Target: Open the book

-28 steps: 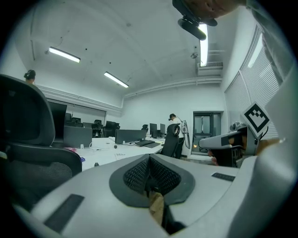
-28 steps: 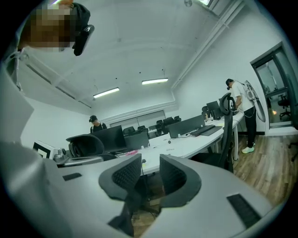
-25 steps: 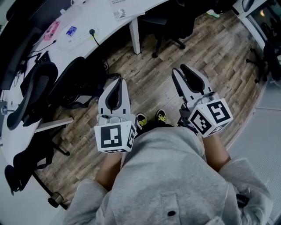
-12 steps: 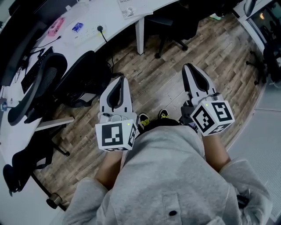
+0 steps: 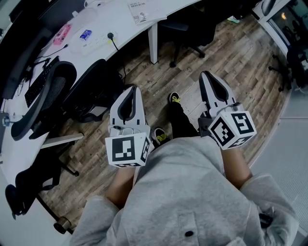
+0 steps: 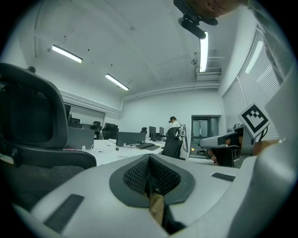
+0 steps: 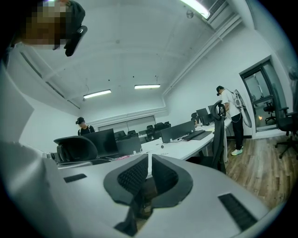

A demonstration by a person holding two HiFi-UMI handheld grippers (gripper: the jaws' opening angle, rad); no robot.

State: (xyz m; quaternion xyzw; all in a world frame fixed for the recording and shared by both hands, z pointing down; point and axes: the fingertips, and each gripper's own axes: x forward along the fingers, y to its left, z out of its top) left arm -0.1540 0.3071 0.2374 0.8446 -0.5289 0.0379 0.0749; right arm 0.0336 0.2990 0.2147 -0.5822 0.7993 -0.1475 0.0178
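No book shows clearly in any view. A printed white sheet or booklet lies on the long white desk ahead. My left gripper is held at waist height over the wood floor, pointing forward, jaws shut on nothing. My right gripper is level with it on the right, also shut and empty. In the left gripper view the left gripper points across the office, its pads pressed together. The right gripper faces rows of desks, with nothing between its pads.
A black office chair stands at the desk on the left, another chair behind the desk leg. Pink and blue items lie on the desk. My shoe is stepped forward. A person stands far off.
The desk and chairs have slid down and nearer in the head view as I walk. One foot has stepped forward. Both grippers stay shut and level.
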